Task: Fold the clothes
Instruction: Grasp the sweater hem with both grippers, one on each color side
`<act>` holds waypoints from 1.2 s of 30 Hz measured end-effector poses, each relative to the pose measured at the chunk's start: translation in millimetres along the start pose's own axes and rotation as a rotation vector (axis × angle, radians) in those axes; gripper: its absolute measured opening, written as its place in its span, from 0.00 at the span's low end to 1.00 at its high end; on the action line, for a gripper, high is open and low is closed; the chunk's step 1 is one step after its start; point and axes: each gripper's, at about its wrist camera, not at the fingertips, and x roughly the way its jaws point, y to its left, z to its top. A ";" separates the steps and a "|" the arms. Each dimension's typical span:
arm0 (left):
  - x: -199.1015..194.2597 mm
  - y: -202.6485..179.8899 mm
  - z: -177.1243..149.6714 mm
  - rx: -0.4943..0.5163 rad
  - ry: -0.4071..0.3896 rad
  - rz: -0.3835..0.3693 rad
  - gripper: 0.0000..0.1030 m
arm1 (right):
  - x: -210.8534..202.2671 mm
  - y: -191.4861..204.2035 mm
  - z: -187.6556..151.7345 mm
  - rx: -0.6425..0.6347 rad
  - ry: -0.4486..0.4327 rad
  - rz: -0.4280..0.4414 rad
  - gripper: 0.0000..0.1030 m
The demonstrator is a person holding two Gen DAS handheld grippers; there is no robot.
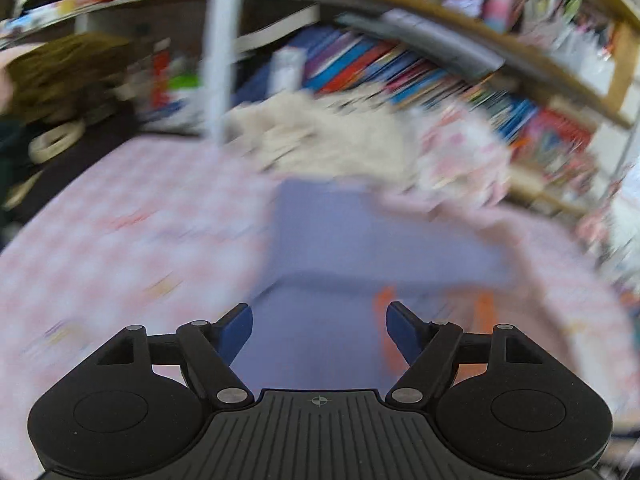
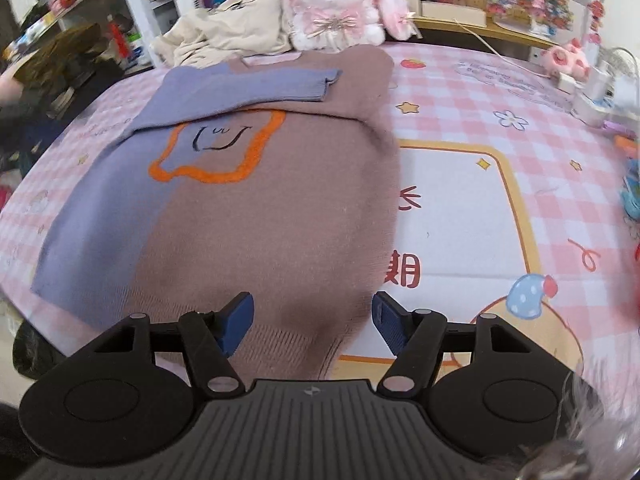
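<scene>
A two-tone sweater (image 2: 260, 208), purple on the left half and brown on the right, lies flat on the table with an orange-outlined face (image 2: 224, 148) on its chest. One purple sleeve (image 2: 256, 84) is folded across the chest. My right gripper (image 2: 313, 296) is open just above the brown hem, and its pads press on nothing. The left wrist view is heavily blurred. There my left gripper (image 1: 319, 308) is open over the purple part of the sweater (image 1: 360, 232), with nothing between its fingers.
A pink checked cloth (image 2: 500, 92) covers the table. At the far edge sit a white plush rabbit (image 2: 336, 4) and a heap of beige fabric (image 2: 228, 28). Chargers and cables (image 2: 592, 80) lie at the right, and bookshelves (image 1: 400, 64) stand behind.
</scene>
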 end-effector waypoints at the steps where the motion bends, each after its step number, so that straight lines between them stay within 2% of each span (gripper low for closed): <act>1: -5.9 9.3 -12.5 0.001 0.015 0.019 0.72 | -0.4 0.3 -0.9 0.020 -0.002 -0.011 0.61; 3: -12.9 24.0 -31.5 -0.002 0.044 0.042 0.70 | -0.4 0.4 -3.3 0.062 -0.002 -0.039 0.56; 5: -15.3 34.8 -43.3 -0.021 0.079 0.037 0.59 | -0.7 1.4 -7.2 0.102 0.006 -0.078 0.49; 6: -16.0 39.8 -48.1 -0.034 0.098 0.028 0.48 | -1.8 2.3 -9.7 0.127 0.009 -0.099 0.47; 7: -17.0 44.1 -52.6 -0.043 0.113 0.018 0.41 | -3.4 3.1 -12.6 0.154 0.010 -0.113 0.46; 13: -20.3 57.5 -73.8 -0.063 0.170 -0.079 0.41 | -8.4 8.5 -28.3 0.254 0.004 -0.175 0.37; 16: -15.4 57.2 -75.9 -0.049 0.179 -0.100 0.39 | -9.3 9.1 -31.3 0.304 -0.018 -0.196 0.35; 18: -12.4 56.8 -75.3 -0.049 0.182 -0.110 0.37 | -8.9 8.0 -31.2 0.334 -0.028 -0.203 0.29; 20: -8.7 57.1 -73.8 -0.068 0.187 -0.125 0.25 | -7.7 6.2 -30.5 0.365 -0.032 -0.193 0.15; 21: -6.5 57.5 -73.4 -0.079 0.192 -0.128 0.11 | -7.0 5.3 -30.1 0.380 -0.034 -0.186 0.09; 22: -3.9 57.4 -72.3 -0.087 0.199 -0.128 0.05 | -6.8 5.4 -29.3 0.387 -0.037 -0.186 0.08; 24: -4.8 56.6 -69.7 -0.105 0.193 -0.132 0.03 | -8.4 8.4 -26.9 0.384 -0.053 -0.197 0.06; 26: -11.9 51.6 -66.5 -0.097 0.161 -0.151 0.02 | -16.5 19.1 -22.6 0.329 -0.099 -0.199 0.06; 28: -19.2 43.2 -63.1 -0.071 0.128 -0.194 0.03 | -24.9 32.5 -17.9 0.241 -0.150 -0.143 0.06; 30: -18.4 37.3 -60.6 -0.055 0.133 -0.215 0.05 | -25.7 38.5 -13.3 0.198 -0.152 -0.104 0.06; 32: -11.9 36.7 -60.3 -0.063 0.166 -0.200 0.09 | -20.1 36.7 -9.0 0.210 -0.123 -0.095 0.06; 34: -5.9 39.7 -61.9 -0.089 0.204 -0.184 0.21 | -14.5 29.6 -6.8 0.246 -0.090 -0.073 0.08; 36: -6.7 42.3 -64.4 -0.101 0.206 -0.185 0.30 | -12.1 22.8 -7.8 0.273 -0.076 -0.066 0.12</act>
